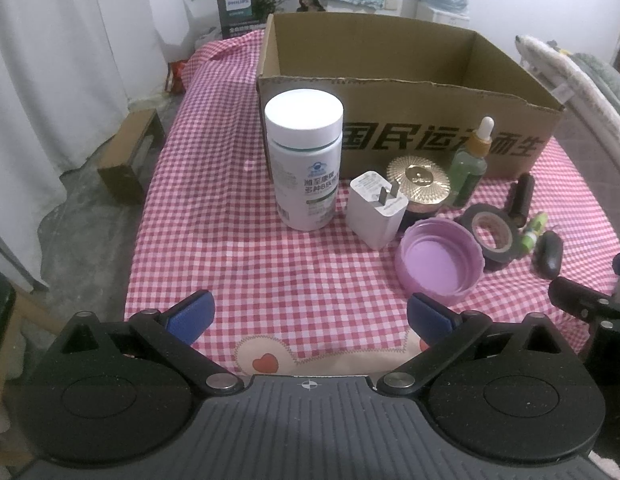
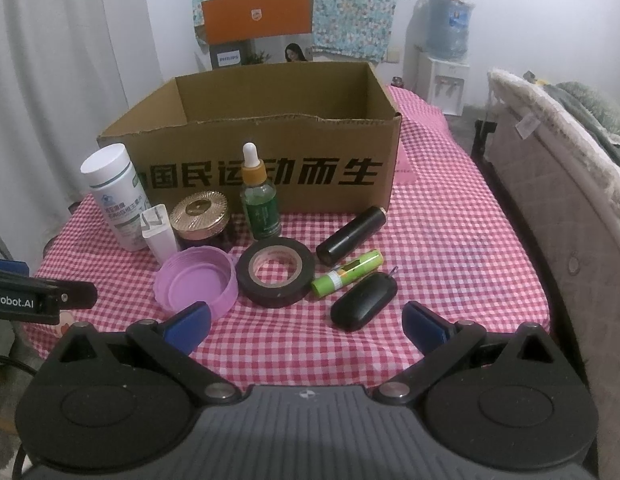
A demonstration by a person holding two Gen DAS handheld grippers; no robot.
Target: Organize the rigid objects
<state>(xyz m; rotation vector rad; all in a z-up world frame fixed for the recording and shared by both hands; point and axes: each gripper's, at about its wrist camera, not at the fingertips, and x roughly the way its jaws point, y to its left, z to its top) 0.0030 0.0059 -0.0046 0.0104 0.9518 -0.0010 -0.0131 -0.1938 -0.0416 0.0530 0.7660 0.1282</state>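
Apparently nothing was packed yet: my left claw (image 1: 307,316) and right claw (image 2: 305,320) both hung apart and empty, bottle (image 1: 303,160) at frame centre before the box (image 1: 390,92). Next called for gripping it.

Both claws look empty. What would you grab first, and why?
Probably ease the open right gripper forward onto the black oval case: it lies nearest, right between the fingers, and the cardboard box behind looks empty.
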